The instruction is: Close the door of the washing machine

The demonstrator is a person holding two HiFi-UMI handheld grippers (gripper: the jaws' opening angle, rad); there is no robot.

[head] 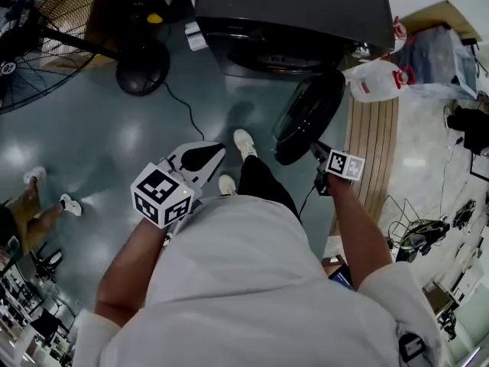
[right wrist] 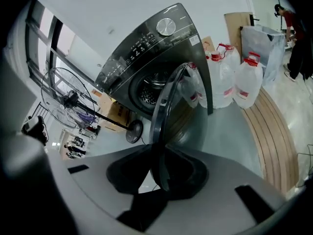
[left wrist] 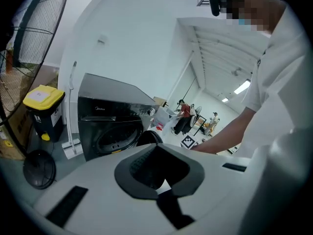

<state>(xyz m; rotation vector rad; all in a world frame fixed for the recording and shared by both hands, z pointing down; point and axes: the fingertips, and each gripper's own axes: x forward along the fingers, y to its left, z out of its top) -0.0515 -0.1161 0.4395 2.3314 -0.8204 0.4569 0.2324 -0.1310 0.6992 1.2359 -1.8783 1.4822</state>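
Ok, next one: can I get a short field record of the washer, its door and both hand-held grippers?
machine: dark grey front-loading washing machine
door: round dark glass door, swung open
right hand-held gripper: closed on door's rim
left hand-held gripper: open, empty, away from machine
beside machine: clear plastic jugs with red caps

Shirt [head: 252, 281]: white and loose, short sleeves that ended above the elbows.
Trousers [head: 260, 180]: black, plain.
Shoes [head: 244, 142]: white, both of them.
Left gripper [head: 210, 155]: white shell, and there was dark lining round the jaws.
Right gripper [head: 319, 153]: same pale shell, same dark lining.
Marker cubes [head: 162, 195]: white faces that carried black square patterns.
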